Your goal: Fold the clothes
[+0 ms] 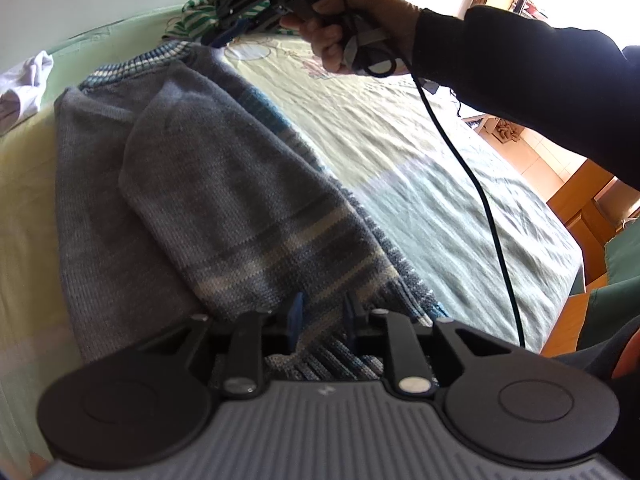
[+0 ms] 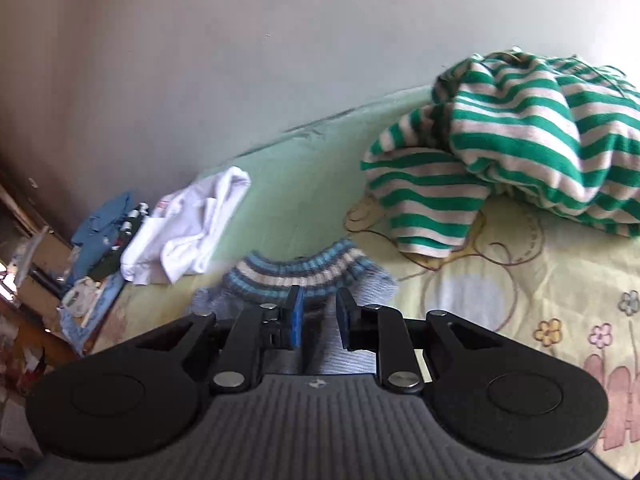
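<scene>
Your left hand-held gripper [image 1: 322, 312] has its jaws part open, with the striped hem of the sweater [image 1: 192, 184] lying between the blue pads [image 1: 297, 312] — the knit runs into the gap, but you cannot tell from this view whether the pads actually press it. Your right hand-held gripper [image 2: 318, 314] stands about as wide, jaws parted, just over the ribbed striped collar [image 2: 296, 276] at the sweater's far end; nothing is pinched between its fingers, and whether the tips touch the knit is unclear.

The sweater lies on the bed [image 1: 420, 168], grey with blue and cream bands, one sleeve [image 1: 224, 184] folded across its body. In the left wrist view your right hand [image 1: 352, 28] grips its tool above the collar end, a black cable [image 1: 472, 184] hanging down from it over the sheet.

Beyond the collar, a green-and-white striped garment [image 2: 520, 148] sits heaped near the wall — apart from the sweater. A crumpled white cloth [image 2: 188, 232] lies at the bed's edge to the left, with cluttered shelving [image 2: 80, 272] beside it.
</scene>
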The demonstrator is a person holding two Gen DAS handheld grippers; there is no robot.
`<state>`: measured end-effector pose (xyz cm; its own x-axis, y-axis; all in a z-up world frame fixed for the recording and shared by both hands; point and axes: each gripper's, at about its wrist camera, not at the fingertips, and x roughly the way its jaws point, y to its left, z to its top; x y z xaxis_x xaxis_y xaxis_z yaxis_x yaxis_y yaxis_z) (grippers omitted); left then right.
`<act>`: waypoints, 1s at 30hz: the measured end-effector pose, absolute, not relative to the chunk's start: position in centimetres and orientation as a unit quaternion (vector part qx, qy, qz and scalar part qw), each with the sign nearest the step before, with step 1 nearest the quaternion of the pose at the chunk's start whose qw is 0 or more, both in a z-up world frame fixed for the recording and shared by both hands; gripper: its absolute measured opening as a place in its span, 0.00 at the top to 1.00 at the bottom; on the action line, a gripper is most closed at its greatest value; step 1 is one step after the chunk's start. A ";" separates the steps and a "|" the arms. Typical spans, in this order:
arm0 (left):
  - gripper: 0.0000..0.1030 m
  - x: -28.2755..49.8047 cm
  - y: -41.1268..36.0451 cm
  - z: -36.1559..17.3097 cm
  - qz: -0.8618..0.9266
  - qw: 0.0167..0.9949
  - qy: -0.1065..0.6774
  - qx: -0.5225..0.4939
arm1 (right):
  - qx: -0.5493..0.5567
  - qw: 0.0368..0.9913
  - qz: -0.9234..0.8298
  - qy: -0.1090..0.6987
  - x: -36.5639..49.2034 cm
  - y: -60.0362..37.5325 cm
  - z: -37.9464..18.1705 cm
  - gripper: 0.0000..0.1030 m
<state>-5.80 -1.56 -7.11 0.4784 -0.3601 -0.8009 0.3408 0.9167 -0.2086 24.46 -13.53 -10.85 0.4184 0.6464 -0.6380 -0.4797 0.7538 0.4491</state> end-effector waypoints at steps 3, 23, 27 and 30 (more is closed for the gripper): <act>0.82 -6.1 -1.4 -6.8 -0.207 0.862 0.464 -0.011 | 0.081 0.836 0.327 0.432 24.9 -12.1 -12.4 0.89; 0.82 -10.0 1.8 -6.3 -0.293 0.845 0.447 0.007 | 0.024 0.862 0.294 0.413 6.9 -15.9 -8.6 0.73; 0.82 -12.0 2.7 -6.8 -0.303 0.837 0.456 0.017 | 0.020 0.838 0.303 0.453 -1.3 -16.6 -9.5 0.73; 0.82 -13.5 3.3 -6.7 -0.300 0.835 0.461 0.015 | 0.019 0.829 0.290 0.478 -5.7 -16.6 -10.6 0.73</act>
